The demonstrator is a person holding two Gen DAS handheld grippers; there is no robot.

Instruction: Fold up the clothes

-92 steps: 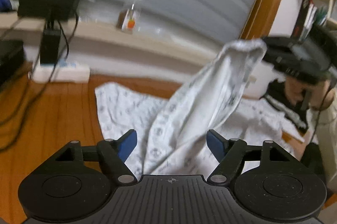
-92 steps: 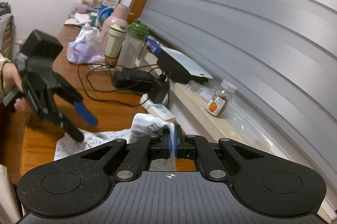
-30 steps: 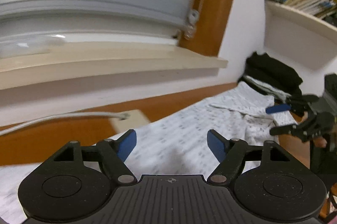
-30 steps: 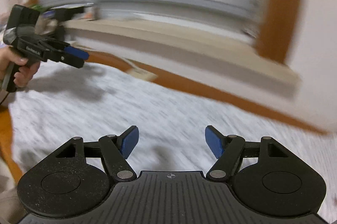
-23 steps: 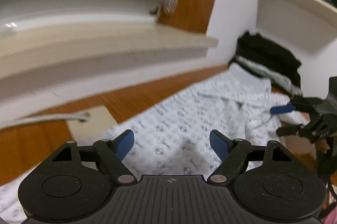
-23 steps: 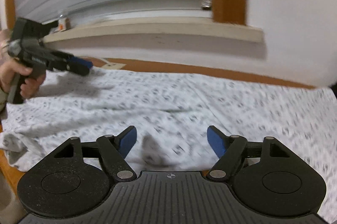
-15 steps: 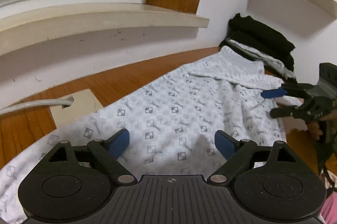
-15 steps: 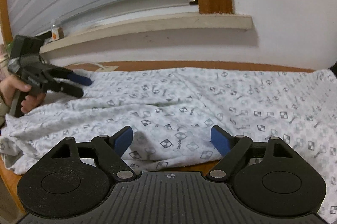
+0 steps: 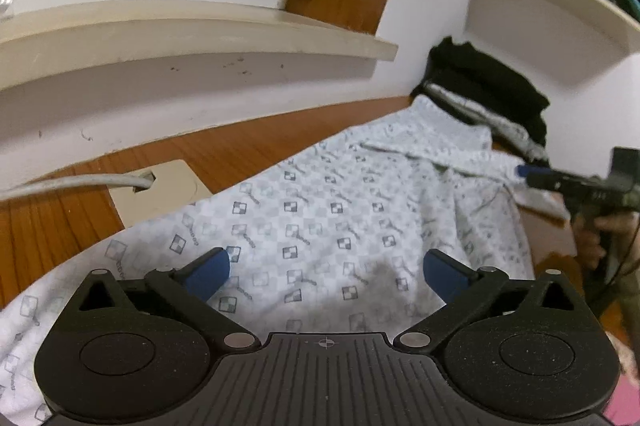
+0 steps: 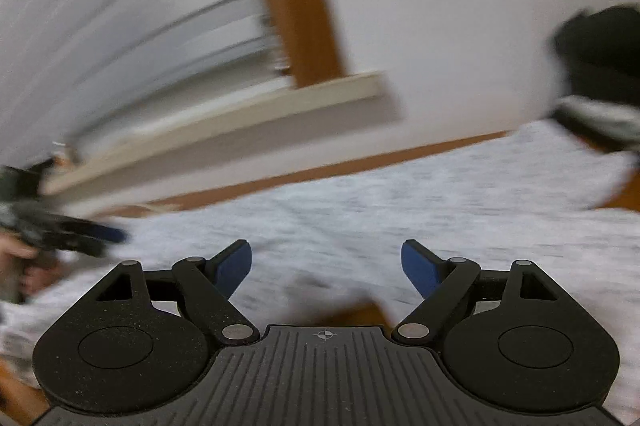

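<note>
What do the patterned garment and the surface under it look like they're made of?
The patterned garment looks like thin, soft matte cotton-type fabric: it creases and drapes flat, though the exact fibre can't be told. The surface under it looks like orange-brown wood or wood-look boards with a slight sheen; lengthwise grain lines show.
</note>
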